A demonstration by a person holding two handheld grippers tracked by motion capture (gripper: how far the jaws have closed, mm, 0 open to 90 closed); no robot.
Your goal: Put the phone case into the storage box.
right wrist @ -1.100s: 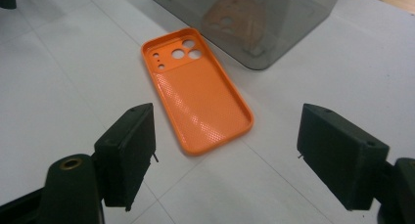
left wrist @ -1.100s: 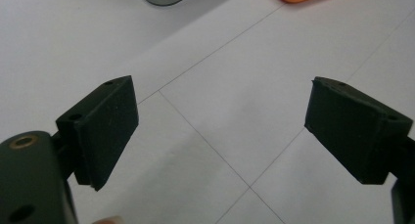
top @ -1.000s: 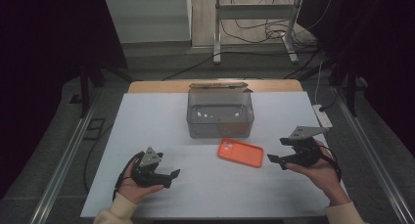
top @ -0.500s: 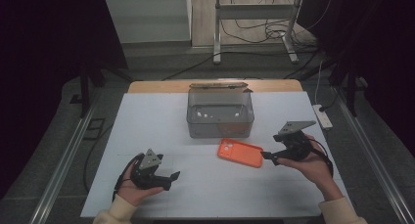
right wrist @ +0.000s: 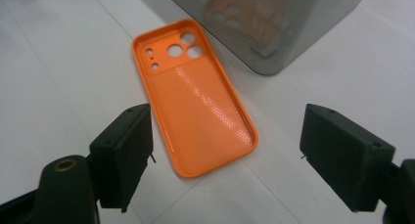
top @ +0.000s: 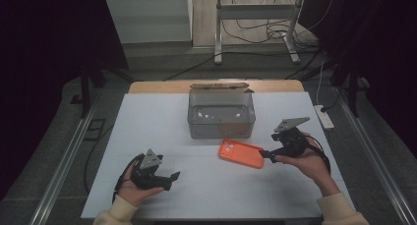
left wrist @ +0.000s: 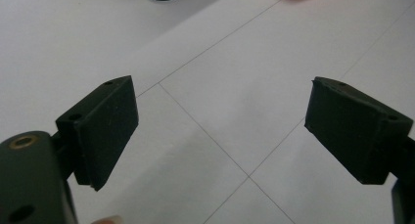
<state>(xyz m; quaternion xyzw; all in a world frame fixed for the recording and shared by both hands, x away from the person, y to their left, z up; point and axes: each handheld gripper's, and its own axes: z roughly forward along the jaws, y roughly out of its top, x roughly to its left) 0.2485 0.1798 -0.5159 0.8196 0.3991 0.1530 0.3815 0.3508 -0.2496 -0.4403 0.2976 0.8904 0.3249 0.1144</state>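
We centre the wide-open right hand-held gripper [right wrist: 225, 155] over the orange phone case's [right wrist: 198, 99] lower-frame end, then close squarely.

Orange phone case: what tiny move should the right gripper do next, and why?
Probably ease forward and down until its open jaws straddle the near end of the orange phone case, then close. The right gripper has that end lying flat between its jaws but isn't touching it yet. The grey box stands open just behind, a likely place to put it.
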